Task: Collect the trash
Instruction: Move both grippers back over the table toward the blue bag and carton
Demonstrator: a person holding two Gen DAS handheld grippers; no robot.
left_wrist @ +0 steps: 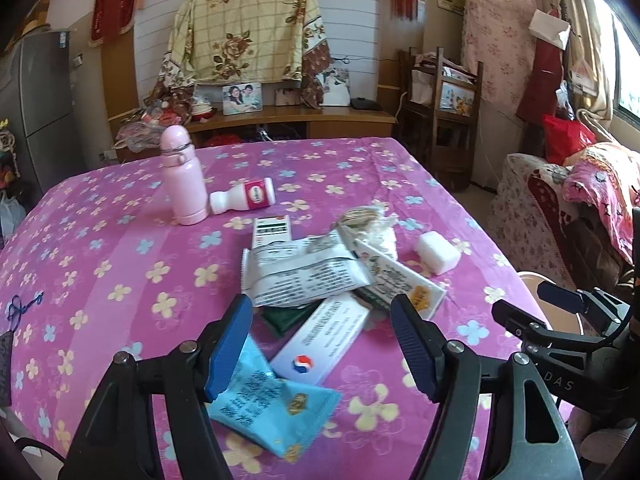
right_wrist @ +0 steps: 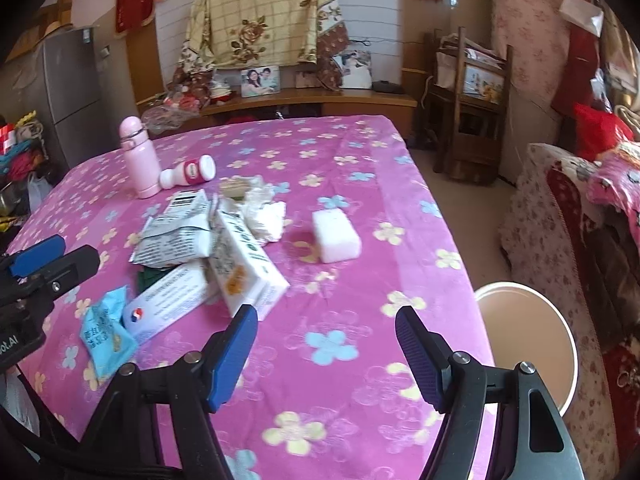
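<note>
A pile of trash lies on the pink flowered tablecloth [left_wrist: 100, 240]: a silver-white wrapper [left_wrist: 304, 270], a white box with a red-blue logo [left_wrist: 324, 344], a light blue wrapper [left_wrist: 272, 408], a white carton [right_wrist: 244, 264], crumpled tissue [right_wrist: 266, 212] and a white foam block [right_wrist: 336, 236]. My left gripper [left_wrist: 322, 316] is open, hovering just above the pile's near side. My right gripper [right_wrist: 326, 328] is open and empty over bare cloth, right of the pile. A round bin [right_wrist: 532, 340] stands beside the table's right edge.
A pink flask [left_wrist: 184, 178] stands upright at the far left of the table, with a small white bottle [left_wrist: 244, 196] lying next to it. A sofa [right_wrist: 580, 240] is on the right, a wooden shelf [left_wrist: 296, 116] behind.
</note>
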